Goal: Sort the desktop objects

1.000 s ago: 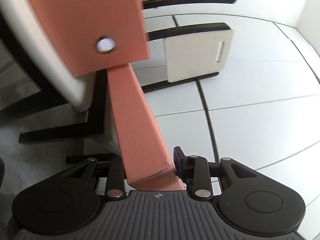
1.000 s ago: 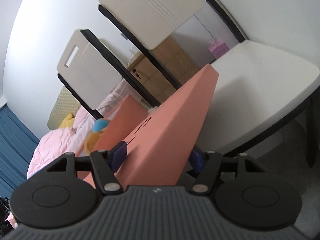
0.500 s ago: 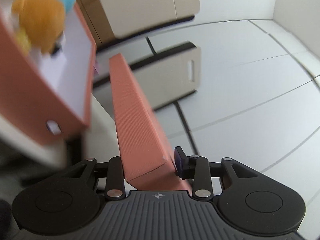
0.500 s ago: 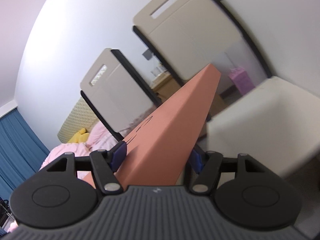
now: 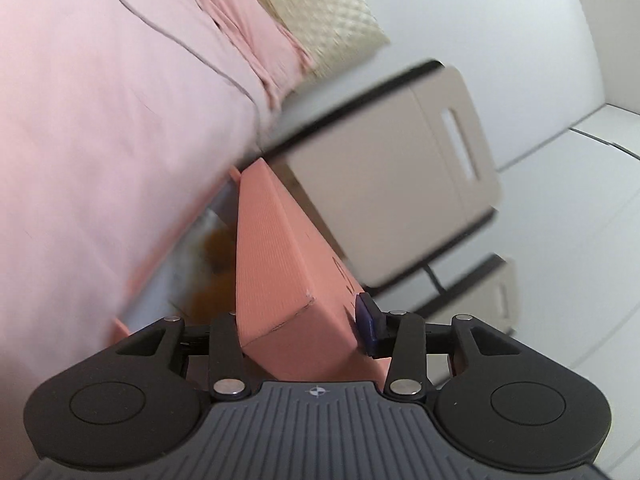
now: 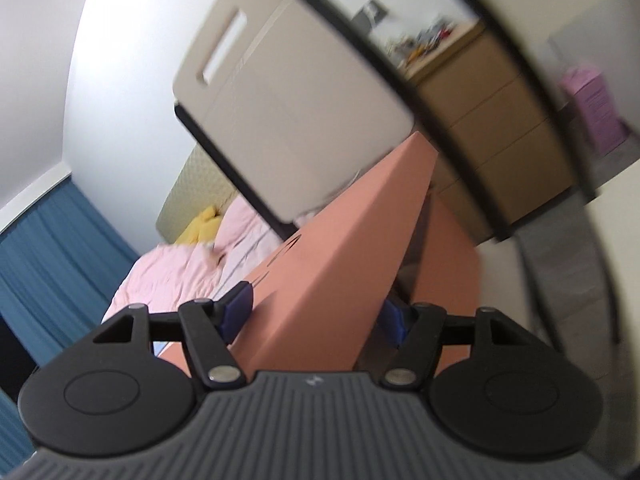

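A salmon-pink box lid (image 5: 280, 276) is held between both grippers. My left gripper (image 5: 298, 328) is shut on one end of the lid. My right gripper (image 6: 316, 316) is shut on the other end of the lid (image 6: 352, 248). Beside the lid in the left wrist view lies the open pink box (image 5: 176, 276), blurred, with an orange shape (image 5: 208, 264) inside. A further pink box face (image 6: 444, 264) shows behind the lid in the right wrist view. Both views are tilted and motion-blurred.
Beige chair backs with black frames (image 5: 400, 184) (image 6: 292, 112) stand close ahead. A bed with pink bedding (image 5: 100, 120) (image 6: 180, 272) and a padded headboard (image 5: 320, 12) is near. A wooden drawer unit (image 6: 488, 120), blue curtains (image 6: 52, 264) and white walls surround.
Both grippers have swung with the lid: the left view has turned from the floor and chairs to the bed, and the box now lies close beside the lid. The grip is unchanged.
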Demonstrator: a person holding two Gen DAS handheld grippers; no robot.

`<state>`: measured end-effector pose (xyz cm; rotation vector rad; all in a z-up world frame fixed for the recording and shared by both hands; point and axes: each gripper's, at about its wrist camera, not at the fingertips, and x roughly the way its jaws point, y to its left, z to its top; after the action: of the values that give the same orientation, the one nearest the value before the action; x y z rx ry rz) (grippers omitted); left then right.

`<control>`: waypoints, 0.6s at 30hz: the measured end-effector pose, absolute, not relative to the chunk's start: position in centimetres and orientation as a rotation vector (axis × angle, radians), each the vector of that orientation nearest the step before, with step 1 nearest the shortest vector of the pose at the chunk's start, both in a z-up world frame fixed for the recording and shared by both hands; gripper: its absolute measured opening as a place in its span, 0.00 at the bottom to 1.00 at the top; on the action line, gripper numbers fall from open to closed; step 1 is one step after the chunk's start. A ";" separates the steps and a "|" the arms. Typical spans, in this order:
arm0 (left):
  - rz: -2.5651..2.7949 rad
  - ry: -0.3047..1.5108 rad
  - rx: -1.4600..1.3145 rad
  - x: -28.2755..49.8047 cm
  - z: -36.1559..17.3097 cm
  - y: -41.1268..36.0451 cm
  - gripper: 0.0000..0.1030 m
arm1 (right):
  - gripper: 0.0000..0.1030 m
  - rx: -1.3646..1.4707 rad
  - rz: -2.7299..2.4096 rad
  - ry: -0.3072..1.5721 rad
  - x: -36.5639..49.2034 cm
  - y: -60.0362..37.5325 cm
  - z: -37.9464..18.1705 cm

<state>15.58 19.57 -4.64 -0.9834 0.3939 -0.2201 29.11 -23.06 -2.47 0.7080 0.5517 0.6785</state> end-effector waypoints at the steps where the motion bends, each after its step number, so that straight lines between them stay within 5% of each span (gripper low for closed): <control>1: -0.209 0.393 -0.974 15.8 -4.8 19.7 0.45 | 0.65 0.715 0.692 0.560 29.8 -22.5 -3.3; 18: -0.134 0.460 -0.855 14.9 -3.7 19.9 0.66 | 0.67 0.770 0.760 0.488 30.2 -22.8 -7.4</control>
<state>14.91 19.91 -3.73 -0.8550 0.4598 -0.1336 30.22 -22.77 -7.43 0.7697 0.4881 0.7596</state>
